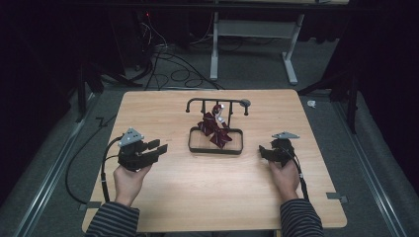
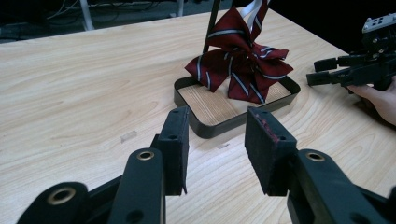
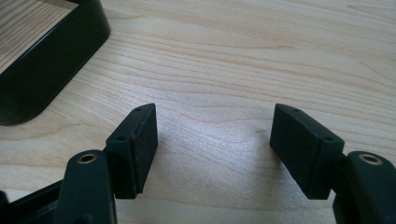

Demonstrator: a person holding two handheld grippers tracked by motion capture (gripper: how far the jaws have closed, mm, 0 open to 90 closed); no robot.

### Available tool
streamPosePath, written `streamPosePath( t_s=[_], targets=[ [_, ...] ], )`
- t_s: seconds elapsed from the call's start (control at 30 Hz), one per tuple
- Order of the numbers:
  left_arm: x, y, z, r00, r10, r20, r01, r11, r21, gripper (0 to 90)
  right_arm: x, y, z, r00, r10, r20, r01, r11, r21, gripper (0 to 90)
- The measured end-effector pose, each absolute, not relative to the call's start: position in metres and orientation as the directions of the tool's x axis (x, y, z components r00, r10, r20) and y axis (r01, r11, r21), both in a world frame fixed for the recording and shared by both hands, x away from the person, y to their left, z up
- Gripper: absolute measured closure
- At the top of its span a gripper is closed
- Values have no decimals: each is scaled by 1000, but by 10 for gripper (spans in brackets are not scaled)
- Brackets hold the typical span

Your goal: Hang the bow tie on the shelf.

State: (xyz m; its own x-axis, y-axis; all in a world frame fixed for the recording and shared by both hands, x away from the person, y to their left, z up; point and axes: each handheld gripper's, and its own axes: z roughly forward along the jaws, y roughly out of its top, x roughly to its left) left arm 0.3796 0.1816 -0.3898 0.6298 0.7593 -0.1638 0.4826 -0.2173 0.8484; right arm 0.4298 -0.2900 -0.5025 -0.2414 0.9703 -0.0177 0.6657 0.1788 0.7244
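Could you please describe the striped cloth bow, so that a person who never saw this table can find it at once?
Start from the wooden table and find the black stand near its middle, between the left gripper and the right gripper. The bow hangs there above the stand's tray. It is the one dark red thing, with thin pale stripes.

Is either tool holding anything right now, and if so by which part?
Nothing is held. The left tool and right tool are both open over bare table, apart from the bow tie.
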Motion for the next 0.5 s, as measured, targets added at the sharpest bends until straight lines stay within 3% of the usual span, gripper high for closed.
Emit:
streamPosePath(
  t_s=[0.5],
  targets=[
    [376, 179, -401, 634, 753, -175, 501, -228, 835, 600, 430, -290, -502, -241, 970, -18, 666, 179, 724, 336]
  ],
)
